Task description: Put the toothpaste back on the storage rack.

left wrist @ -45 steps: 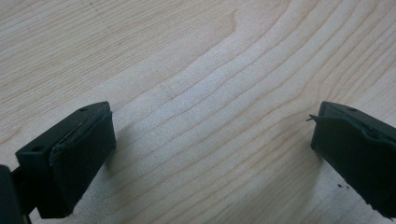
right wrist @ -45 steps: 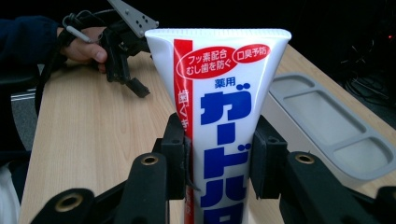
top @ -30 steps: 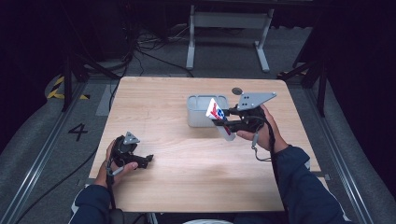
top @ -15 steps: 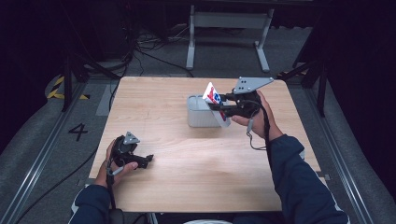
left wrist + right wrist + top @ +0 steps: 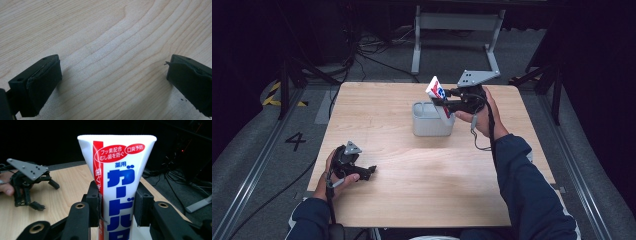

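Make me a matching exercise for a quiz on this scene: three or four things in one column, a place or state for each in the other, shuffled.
Things:
1. tube
2. bin
3. left tool
4. right tool

Places or states:
A. open, low over the table's near left part
B. standing on the table, grey
C. held tilted over the bin, clamped between two jaws
D. shut, raised above the bin's right side

Pairs: 1-C, 2-B, 3-A, 4-D
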